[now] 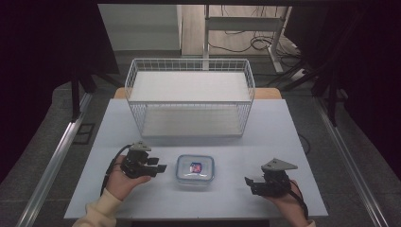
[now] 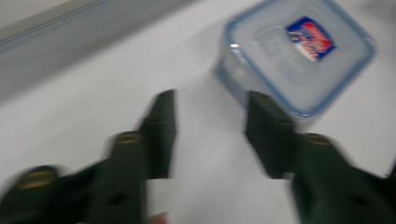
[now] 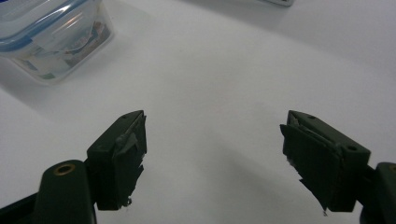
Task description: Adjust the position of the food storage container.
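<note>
A small clear plastic container (image 1: 195, 169) with a blue-rimmed lid and a red-and-blue label sits on the table near its front edge, between my two grippers. My left gripper (image 1: 161, 166) is just left of it, pointing toward it, open with nothing between its jaws. In the left gripper view the container (image 2: 299, 56) lies just beyond the right jaw, apart from the gripper (image 2: 210, 100). My right gripper (image 1: 249, 182) rests open to the right of the container, well apart from it. In the right gripper view the gripper (image 3: 215, 121) frames bare table, and the container (image 3: 51, 37) is at upper left.
A white wire basket (image 1: 189, 60) with a shelf inside stands at the back of the pale table (image 1: 236, 146). Metal rails run along both sides of the table. A desk frame and cables are on the floor behind.
</note>
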`<state>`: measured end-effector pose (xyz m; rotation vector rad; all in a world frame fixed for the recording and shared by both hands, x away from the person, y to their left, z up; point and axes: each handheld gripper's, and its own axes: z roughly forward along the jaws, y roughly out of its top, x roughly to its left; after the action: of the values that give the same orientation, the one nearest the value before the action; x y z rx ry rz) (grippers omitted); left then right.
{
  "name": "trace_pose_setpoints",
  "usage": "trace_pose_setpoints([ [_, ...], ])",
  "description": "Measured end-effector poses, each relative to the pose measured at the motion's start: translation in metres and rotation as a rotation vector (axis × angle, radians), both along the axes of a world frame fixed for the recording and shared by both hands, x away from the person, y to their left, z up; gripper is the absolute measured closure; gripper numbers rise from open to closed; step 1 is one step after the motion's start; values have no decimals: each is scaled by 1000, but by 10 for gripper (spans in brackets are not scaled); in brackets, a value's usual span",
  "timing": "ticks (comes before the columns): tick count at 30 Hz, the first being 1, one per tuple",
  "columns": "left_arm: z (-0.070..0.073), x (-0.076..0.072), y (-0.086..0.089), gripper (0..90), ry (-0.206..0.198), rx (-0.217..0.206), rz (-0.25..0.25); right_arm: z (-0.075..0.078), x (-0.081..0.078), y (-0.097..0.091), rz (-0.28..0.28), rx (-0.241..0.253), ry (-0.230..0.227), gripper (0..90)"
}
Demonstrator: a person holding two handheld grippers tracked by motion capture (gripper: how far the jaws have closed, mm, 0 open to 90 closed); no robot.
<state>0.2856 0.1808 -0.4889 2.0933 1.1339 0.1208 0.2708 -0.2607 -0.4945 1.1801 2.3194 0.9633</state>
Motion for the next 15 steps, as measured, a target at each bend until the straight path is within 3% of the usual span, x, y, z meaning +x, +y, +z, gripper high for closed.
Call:
trace_pose_setpoints([
  [8,5,-1,12,228,-2,-34,70,-1,1,0,0,-5,-5,211],
  [15,7,-2,13,166,-11,-38,97,0,-1,1,10,1,-21,209],
])
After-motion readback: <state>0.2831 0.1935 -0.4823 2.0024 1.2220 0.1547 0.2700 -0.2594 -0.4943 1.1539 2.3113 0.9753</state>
